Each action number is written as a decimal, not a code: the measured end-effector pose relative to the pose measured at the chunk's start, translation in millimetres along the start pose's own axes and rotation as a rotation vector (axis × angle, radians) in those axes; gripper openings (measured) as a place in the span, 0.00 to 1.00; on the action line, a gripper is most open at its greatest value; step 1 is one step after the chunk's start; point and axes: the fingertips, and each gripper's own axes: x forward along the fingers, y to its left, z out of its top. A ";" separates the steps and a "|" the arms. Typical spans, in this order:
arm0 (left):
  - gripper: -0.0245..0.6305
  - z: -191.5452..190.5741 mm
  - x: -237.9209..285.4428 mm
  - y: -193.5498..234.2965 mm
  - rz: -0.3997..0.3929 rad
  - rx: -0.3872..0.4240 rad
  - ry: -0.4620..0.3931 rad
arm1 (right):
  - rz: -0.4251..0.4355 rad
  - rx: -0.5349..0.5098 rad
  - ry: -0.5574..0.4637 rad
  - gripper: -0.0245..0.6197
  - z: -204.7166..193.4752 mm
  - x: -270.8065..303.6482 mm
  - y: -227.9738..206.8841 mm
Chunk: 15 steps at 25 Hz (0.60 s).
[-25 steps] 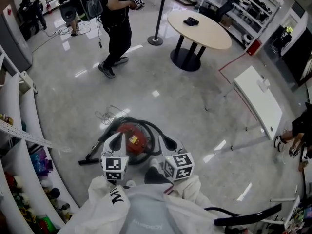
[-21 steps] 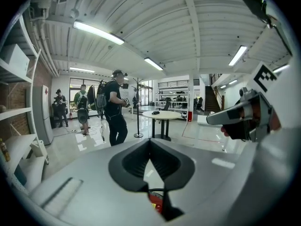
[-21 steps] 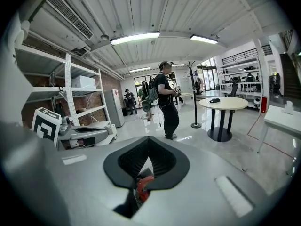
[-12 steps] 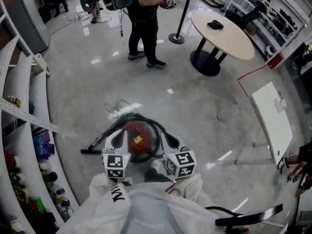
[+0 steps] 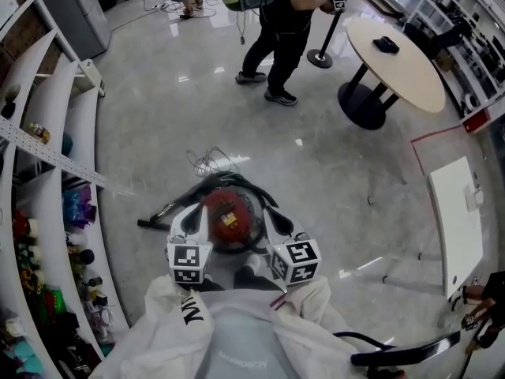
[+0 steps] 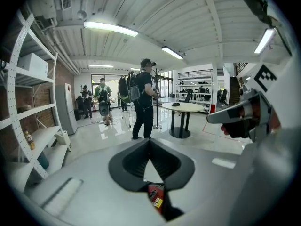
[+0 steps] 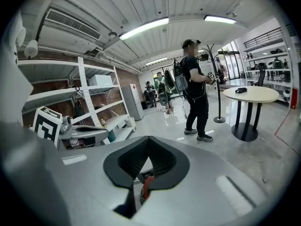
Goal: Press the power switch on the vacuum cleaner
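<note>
- Head view shows the red canister vacuum cleaner [image 5: 227, 219] on the floor straight below you, with its black hose [image 5: 254, 194] looped round it and a loose cord [image 5: 207, 163] just beyond it.
- Expect a hard, rigid plastic shell on wheels. It will likely roll if you push sideways, so press straight down on the switch.
- You need no grasp here, only one firm tip on the button. I cannot make out the switch itself on the body.
- Your left gripper [image 5: 189, 221] hovers over the vacuum cleaner's left flank, jaws clenched tip to tip and holding nothing.
- Your right gripper [image 5: 272, 223] hovers over the vacuum cleaner's right flank, likewise pinched closed and empty.
- Both grippers point forward and down, and neither touches the vacuum cleaner.
</note>
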 end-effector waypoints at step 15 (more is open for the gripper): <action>0.04 -14.0 7.9 -4.8 0.060 -0.012 0.065 | 0.073 0.015 0.066 0.04 -16.8 14.8 -16.1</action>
